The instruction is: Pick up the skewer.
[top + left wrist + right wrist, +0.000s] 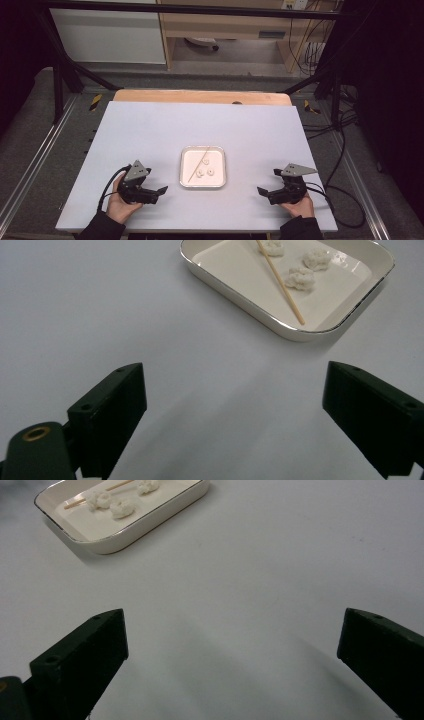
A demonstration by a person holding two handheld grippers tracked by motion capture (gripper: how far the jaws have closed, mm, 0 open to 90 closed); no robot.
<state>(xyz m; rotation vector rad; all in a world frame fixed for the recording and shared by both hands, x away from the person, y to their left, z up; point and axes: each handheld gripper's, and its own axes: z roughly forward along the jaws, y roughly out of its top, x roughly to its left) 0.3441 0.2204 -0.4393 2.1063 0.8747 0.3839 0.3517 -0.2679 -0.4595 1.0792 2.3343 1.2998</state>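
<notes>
1. Resting on the table [150,130]: both grippers sit near the front edge, one on each side of the tray [202,185], well apart from it.
2. Left gripper [161,191]: jaws spread wide, nothing between them; the left gripper view shows bare table between the two black jaws, tray ahead and to the right.
3. Right gripper [260,191]: jaws also spread wide, empty; the right gripper view has the tray at upper left, far from the jaws.
4. Tray is a shallow white dish with a thin metallic rim, sitting mid-table.
5. Inside it: a thin wooden skewer [280,281] lying flat on a diagonal, plus three small white lumps [300,278] loose on the tray floor beside it. One lump touches or nearly touches the stick; cannot tell which.
6. Lumps look soft and crumbly, maybe dough or rice pieces; too small to say.
7. Progress, my read: nothing started. Skewer is bare, no lump threaded, nothing lifted.
8. Left to do, likely: pick up the skewer with one gripper, hold a lump with the other, and work through all three.
</notes>
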